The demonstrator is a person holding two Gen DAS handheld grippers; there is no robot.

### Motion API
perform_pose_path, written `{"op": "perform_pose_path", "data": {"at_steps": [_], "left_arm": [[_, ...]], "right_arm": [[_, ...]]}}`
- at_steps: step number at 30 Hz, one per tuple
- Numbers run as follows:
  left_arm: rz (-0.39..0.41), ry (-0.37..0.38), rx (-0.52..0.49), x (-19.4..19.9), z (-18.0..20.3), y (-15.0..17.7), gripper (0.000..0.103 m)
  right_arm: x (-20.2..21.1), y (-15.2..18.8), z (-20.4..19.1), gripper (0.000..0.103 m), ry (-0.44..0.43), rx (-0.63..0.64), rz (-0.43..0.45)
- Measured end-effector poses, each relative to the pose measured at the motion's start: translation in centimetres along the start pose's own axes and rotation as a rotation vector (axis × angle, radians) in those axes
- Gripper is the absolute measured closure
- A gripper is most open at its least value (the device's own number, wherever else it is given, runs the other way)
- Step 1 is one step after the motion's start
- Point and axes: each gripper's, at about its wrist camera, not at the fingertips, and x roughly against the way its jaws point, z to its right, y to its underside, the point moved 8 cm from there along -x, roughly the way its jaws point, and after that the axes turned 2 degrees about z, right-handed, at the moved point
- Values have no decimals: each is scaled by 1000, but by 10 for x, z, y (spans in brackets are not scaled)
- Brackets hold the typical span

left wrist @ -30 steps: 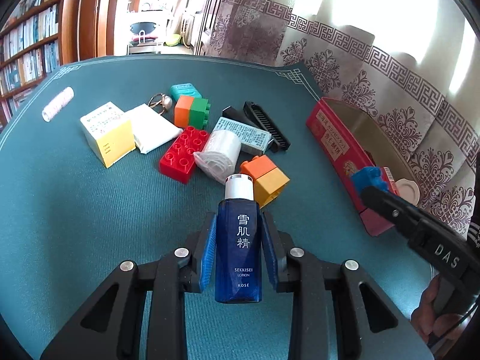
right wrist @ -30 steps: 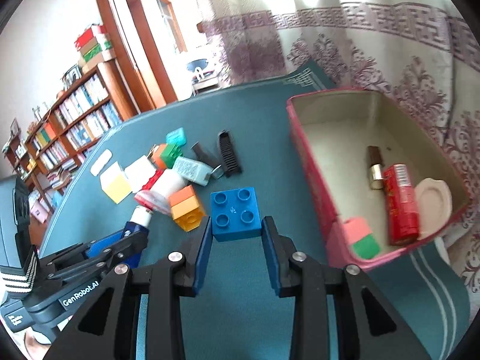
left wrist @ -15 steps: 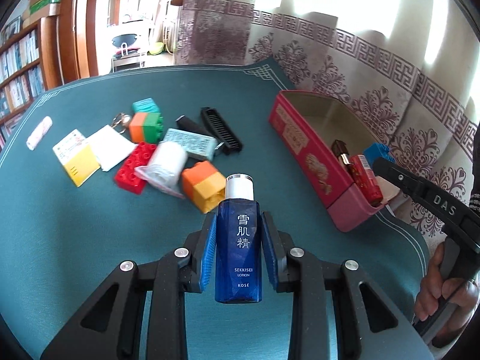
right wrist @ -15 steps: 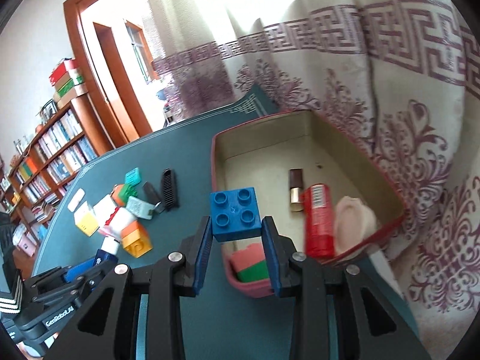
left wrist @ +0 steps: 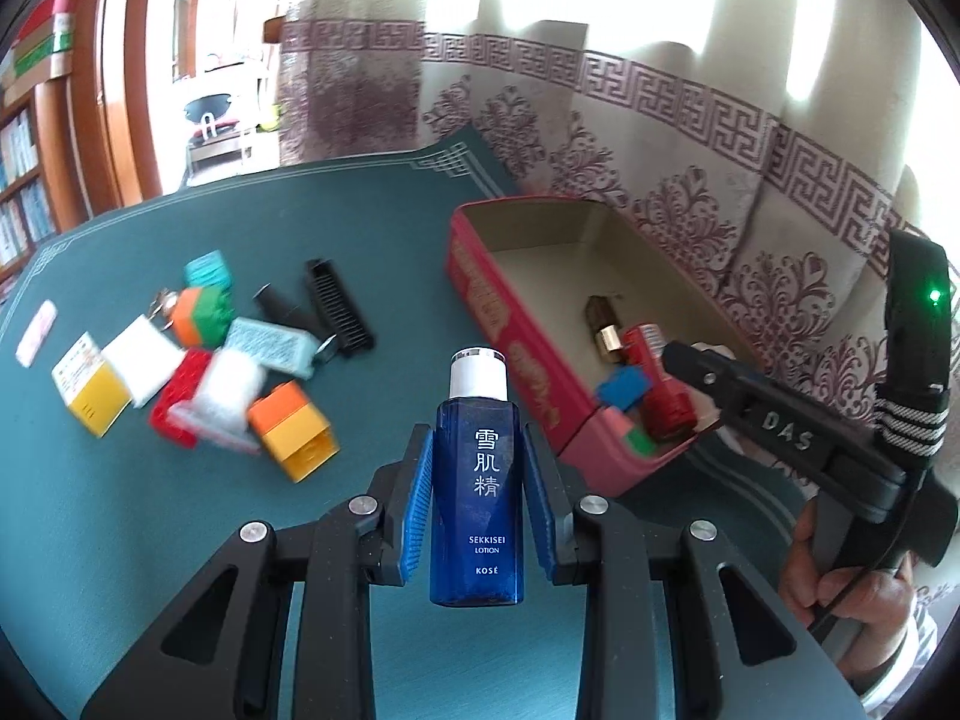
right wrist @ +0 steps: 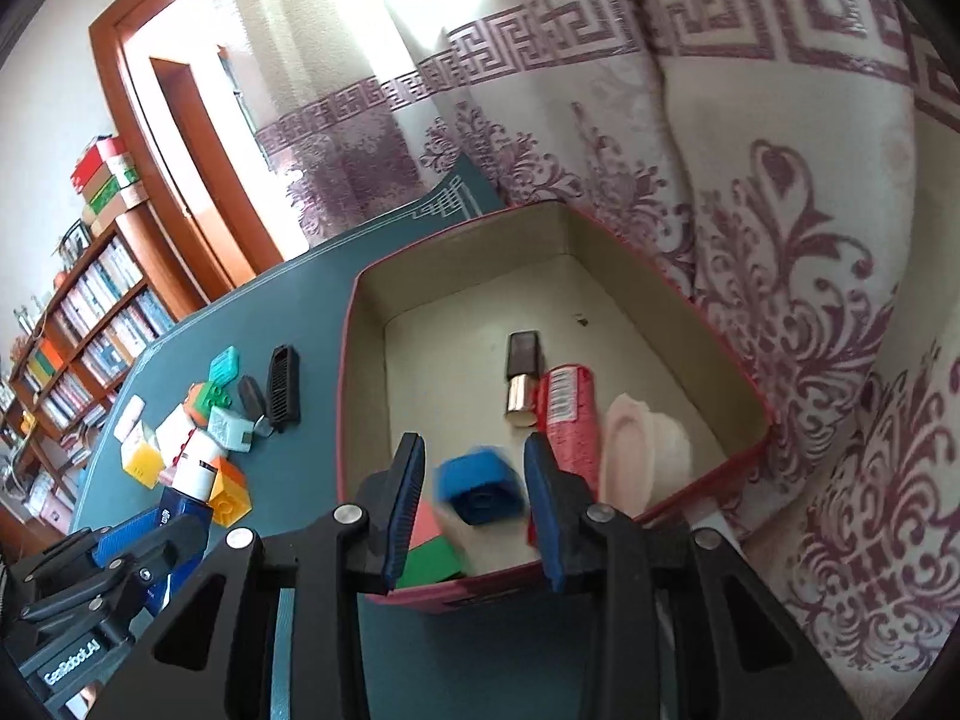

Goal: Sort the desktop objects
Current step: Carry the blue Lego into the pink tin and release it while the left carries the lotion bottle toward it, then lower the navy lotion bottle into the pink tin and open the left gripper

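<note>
Teal table cloth [left wrist: 150, 540], patterned curtain behind. Kosé lotion bottle [left wrist: 477, 498] clamped upright by left gripper [left wrist: 478, 510] at flat sides — smooth, rigid, judged slippery. Right gripper [right wrist: 474, 510] fingers apart; blue brick [right wrist: 480, 489] blurred between them over red box [right wrist: 345, 420] — light, hard.

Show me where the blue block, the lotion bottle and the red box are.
blue block [right wrist: 477, 483]: right wrist view, blurred top face.
lotion bottle [left wrist: 477, 498]: left wrist view, blue body label.
red box [right wrist: 729, 360]: right wrist view, right inner wall.
</note>
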Motion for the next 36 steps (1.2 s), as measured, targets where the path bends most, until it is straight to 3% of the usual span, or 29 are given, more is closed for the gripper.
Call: {"op": "perform_pose_path", "data": {"at_steps": [8, 23, 33, 36], "left_arm": [[10, 45, -22, -11, 31, -22, 71], [-23, 125, -1, -57, 60, -51, 71], [-4, 172, 32, -66, 64, -63, 71], [-30, 165, 56, -72, 58, -59, 59]], "right_arm": [[9, -10, 16, 65, 87, -1, 50], [6, -9, 30, 65, 111, -39, 42], [0, -7, 35, 65, 123, -47, 28], [-1, -7, 34, 65, 124, -45, 27]]}}
